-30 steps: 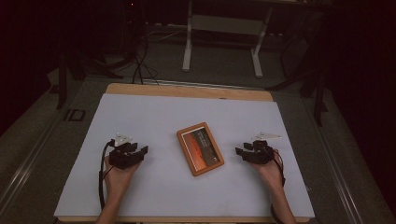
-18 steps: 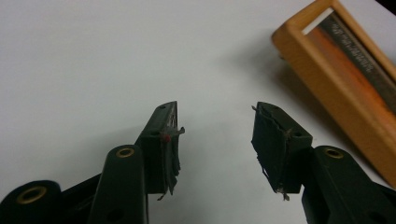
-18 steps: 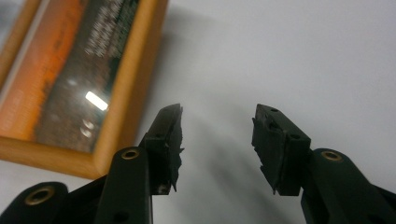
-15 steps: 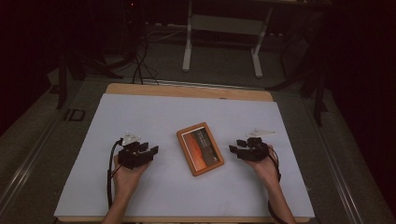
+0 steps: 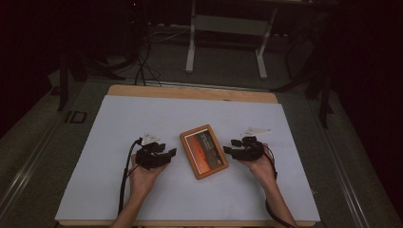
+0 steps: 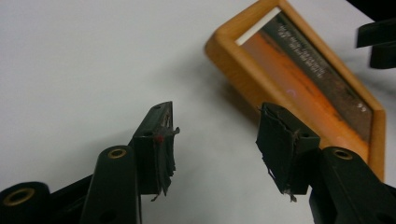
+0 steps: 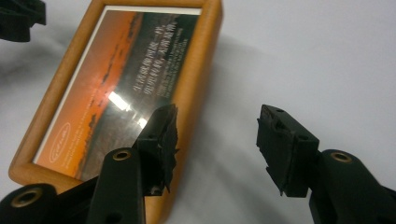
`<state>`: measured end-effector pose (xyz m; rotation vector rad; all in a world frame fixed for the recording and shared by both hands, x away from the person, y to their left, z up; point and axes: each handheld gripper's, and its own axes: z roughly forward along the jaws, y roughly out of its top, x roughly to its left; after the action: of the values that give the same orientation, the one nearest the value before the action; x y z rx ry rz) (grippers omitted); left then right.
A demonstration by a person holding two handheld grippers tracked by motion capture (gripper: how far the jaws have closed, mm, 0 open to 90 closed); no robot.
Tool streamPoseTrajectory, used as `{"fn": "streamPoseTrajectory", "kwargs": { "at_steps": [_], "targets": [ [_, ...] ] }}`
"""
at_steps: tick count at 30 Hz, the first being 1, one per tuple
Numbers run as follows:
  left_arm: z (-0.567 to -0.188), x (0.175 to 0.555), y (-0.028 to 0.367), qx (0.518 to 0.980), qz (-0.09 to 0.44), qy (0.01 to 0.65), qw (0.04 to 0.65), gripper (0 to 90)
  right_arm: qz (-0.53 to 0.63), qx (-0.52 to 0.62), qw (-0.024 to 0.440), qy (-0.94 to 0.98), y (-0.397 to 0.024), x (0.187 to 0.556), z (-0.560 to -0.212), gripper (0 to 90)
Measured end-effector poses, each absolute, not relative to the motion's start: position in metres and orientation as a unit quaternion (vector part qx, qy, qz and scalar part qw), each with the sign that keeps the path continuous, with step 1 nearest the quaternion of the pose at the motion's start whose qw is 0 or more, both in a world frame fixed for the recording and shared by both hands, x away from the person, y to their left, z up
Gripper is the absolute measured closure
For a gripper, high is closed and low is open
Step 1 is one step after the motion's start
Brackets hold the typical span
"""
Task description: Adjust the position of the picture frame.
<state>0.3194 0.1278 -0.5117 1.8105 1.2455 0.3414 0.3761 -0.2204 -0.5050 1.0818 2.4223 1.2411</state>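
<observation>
Both grippers flank the flat wooden picture frame with an orange sunset print (image 5: 203, 151) lying on the pale grey table sheet (image 5: 119, 118). Just left of the frame, the left gripper (image 5: 167, 154) has jaws apart, just opened wider, nothing between them. Right of the frame, the right gripper (image 5: 228, 146) likewise has just opened wider and holds nothing.
</observation>
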Motion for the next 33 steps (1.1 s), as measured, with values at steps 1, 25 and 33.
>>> {"fn": "streamPoseTrajectory", "kwargs": {
  "at_steps": [1,25,33],
  "targets": [
    [-0.511,0.32,0.125,0.73,0.136,0.501,0.444,45.9,0.422,0.365,0.104,0.823,-0.218,0.377,-0.505,47.0],
    [-0.529,0.34,0.078,0.746,0.079,0.494,0.44,33.0,0.416,0.351,0.041,0.838,-0.183,0.395,-0.517,40.4],
    [-0.531,0.343,0.082,0.741,0.05,0.496,0.45,38.0,0.411,0.35,0.021,0.841,-0.181,0.398,-0.517,40.6]
  ]
}}
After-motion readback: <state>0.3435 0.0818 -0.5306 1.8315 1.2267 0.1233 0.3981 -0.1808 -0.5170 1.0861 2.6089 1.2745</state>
